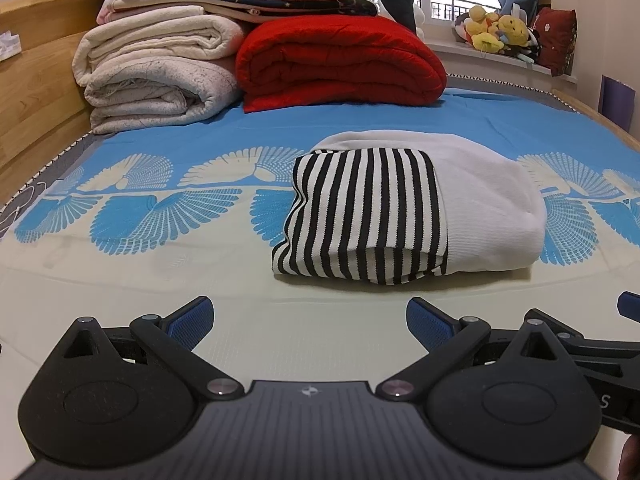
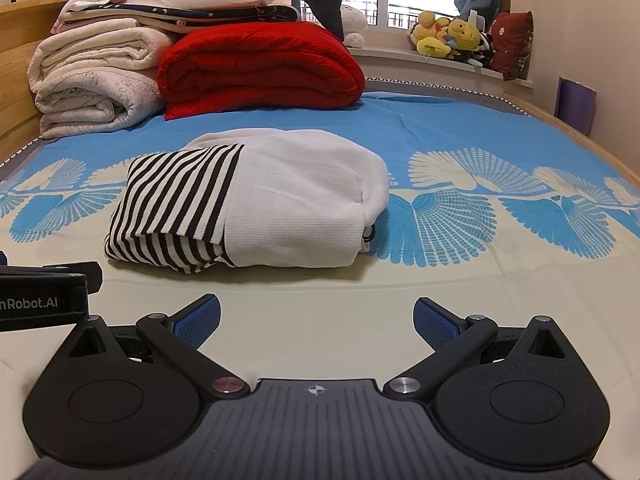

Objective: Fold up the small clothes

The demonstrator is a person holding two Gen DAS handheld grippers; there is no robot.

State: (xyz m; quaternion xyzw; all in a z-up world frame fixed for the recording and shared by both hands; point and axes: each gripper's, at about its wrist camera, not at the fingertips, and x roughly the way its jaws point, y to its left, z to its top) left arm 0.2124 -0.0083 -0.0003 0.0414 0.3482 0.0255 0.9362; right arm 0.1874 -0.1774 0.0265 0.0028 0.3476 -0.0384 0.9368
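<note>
A small garment (image 1: 404, 208), white with a black-and-white striped part, lies folded into a compact bundle on the bed sheet. It also shows in the right wrist view (image 2: 256, 204). My left gripper (image 1: 310, 322) is open and empty, a short way in front of the bundle. My right gripper (image 2: 316, 320) is open and empty, also short of the bundle, to its right. The two grippers sit side by side; part of the left one (image 2: 44, 292) shows at the left edge of the right wrist view.
The bed sheet (image 1: 160, 248) is blue and cream with a fan pattern. Folded white blankets (image 1: 156, 76) and a red quilt (image 1: 340, 60) are stacked at the far left. A wooden bed frame (image 1: 36, 92) runs along the left. Plush toys (image 2: 452, 40) sit on the windowsill.
</note>
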